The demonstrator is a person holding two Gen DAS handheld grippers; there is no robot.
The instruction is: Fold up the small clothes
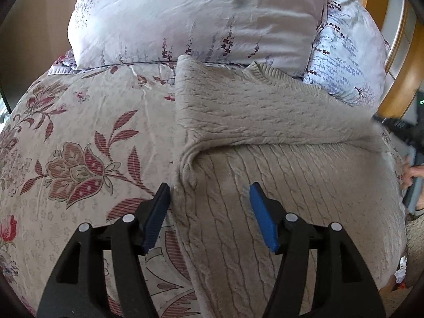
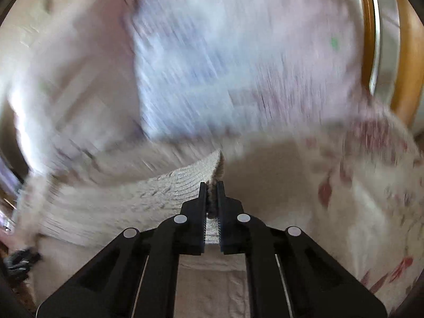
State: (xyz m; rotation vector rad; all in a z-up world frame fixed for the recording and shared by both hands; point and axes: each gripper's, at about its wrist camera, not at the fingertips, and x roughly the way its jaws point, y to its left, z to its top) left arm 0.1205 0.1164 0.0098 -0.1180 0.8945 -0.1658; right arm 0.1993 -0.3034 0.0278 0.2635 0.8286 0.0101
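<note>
Pinching beige sweater (image 2: 169,185) edge, right gripper (image 2: 211,185) clamped; left gripper (image 1: 209,193) gaping over sweater's folded edge.

The sweater (image 1: 278,122) is thick beige knit, cabled and ribbed, matt and nubbly. The bedspread (image 1: 79,137) is smooth woven cloth with a faint sheen and printed flowers. The pillow (image 1: 185,18) is thin, creased cotton. The bed frame (image 1: 405,84) is glossy varnished wood. The left gripper (image 1: 209,198) is matt black plastic with ridged blue pads (image 1: 262,212) and pale metal pins.
</note>
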